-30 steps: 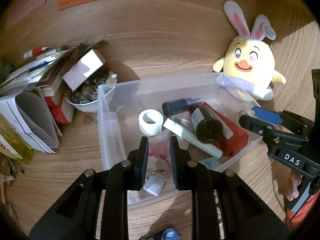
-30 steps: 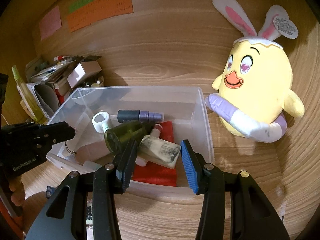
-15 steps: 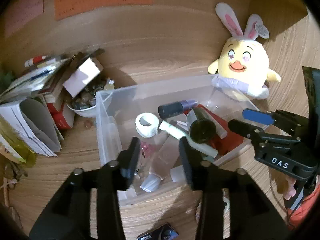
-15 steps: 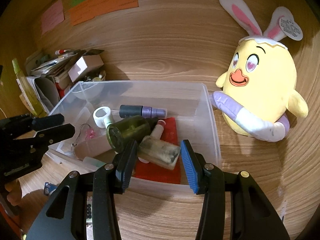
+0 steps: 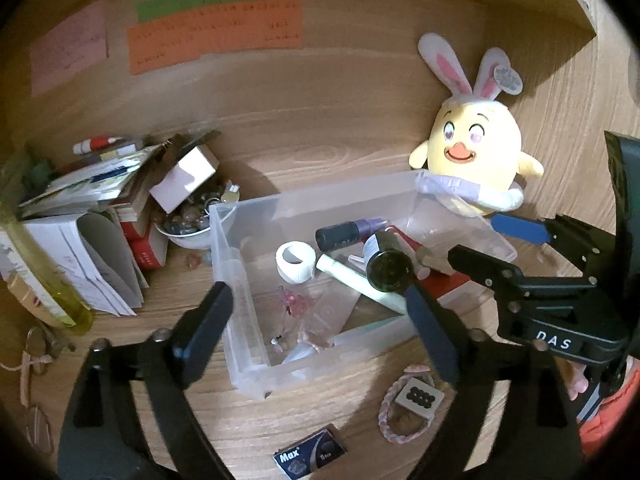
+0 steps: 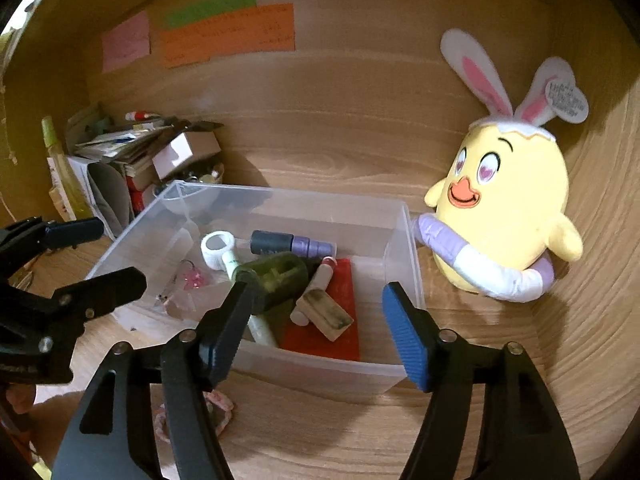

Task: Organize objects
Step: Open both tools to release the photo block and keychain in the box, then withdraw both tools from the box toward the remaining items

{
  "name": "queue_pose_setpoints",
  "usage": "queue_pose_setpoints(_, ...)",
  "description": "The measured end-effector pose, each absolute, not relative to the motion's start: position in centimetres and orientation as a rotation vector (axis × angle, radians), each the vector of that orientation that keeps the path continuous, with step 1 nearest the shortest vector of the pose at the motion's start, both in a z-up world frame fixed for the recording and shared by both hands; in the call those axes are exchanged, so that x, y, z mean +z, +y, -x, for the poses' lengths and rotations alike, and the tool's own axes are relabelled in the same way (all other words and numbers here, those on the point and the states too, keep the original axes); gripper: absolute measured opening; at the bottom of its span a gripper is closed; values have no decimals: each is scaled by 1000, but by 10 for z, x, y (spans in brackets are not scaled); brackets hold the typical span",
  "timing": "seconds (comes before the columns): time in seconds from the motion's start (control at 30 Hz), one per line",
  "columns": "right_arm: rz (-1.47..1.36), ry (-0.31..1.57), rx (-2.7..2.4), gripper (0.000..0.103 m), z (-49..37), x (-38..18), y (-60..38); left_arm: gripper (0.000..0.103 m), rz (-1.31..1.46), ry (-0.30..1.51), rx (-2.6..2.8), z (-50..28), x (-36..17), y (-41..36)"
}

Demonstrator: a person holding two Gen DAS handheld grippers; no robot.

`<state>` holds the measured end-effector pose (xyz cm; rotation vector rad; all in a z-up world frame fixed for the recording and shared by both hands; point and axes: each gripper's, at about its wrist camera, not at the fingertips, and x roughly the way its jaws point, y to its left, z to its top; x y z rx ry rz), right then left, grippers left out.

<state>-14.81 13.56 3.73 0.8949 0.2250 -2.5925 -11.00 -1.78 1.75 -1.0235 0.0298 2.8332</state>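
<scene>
I saw the clear plastic bin (image 6: 400, 248) holding a dark green bottle (image 6: 276, 278), a red pad (image 6: 338, 320) and a white tape roll (image 6: 216, 246), while both my left gripper (image 5: 316, 320) and right gripper (image 6: 316, 326) had just been opening, jaws spread on nothing.

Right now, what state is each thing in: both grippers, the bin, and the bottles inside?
Left gripper: open, jaws just widened, holding nothing.
Right gripper: open, jaws just widened, holding nothing.
Clear bin: no lid on it, partly filled.
Dark green bottle: lying on its side in the bin.
Tape roll: lying in the bin.
Plush chick: upright beside the bin.
</scene>
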Motion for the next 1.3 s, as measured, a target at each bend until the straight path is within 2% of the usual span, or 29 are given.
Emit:
queue_pose_setpoints(0.17,-856,218,-2582,70,133,46,138,94,999,41,2856,99,25,-19)
queue_pose_setpoints(0.5,-824,198,-2584,71,108,53,147,94,1033,22,2872,79,21,-36)
queue_pose_setpoints(1.3,-989,254,-2397,71,85,0,111,94,1365,-92,2788,55,-54,-73)
